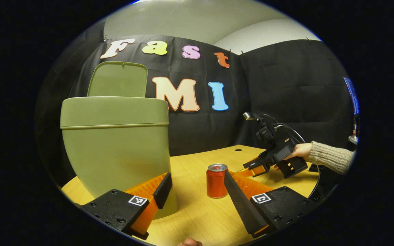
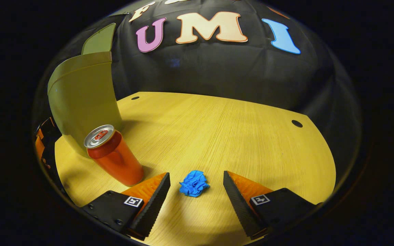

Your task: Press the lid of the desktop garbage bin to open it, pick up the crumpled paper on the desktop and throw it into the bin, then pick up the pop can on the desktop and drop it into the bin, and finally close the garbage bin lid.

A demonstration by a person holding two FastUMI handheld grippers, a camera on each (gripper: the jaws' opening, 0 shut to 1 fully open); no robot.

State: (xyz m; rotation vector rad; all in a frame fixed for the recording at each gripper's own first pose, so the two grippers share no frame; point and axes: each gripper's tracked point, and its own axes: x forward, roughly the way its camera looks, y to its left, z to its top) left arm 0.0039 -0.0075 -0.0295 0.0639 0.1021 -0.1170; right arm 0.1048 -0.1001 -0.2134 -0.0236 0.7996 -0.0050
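An olive green bin [image 1: 114, 147] stands on the wooden desk with its lid [image 1: 118, 79] raised upright behind it; the right gripper view shows the bin [image 2: 80, 102] at far left. A red pop can [image 1: 216, 180] stands upright beside it, just ahead of my open left gripper [image 1: 197, 188], near its right finger. In the right gripper view the can [image 2: 114, 155] stands left of my open right gripper [image 2: 197, 189]. A blue crumpled paper [image 2: 193, 183] lies on the desk between that gripper's fingertips, untouched. The right gripper [image 1: 256, 167], held by a hand, hovers low at the right.
The wooden desk [image 2: 217, 130] stretches open toward the black cloth wall, with small round holes [image 2: 297, 123] near its back edge. A cable [image 1: 292, 131] loops above the right gripper. A sleeved arm [image 1: 331, 158] reaches in from the right.
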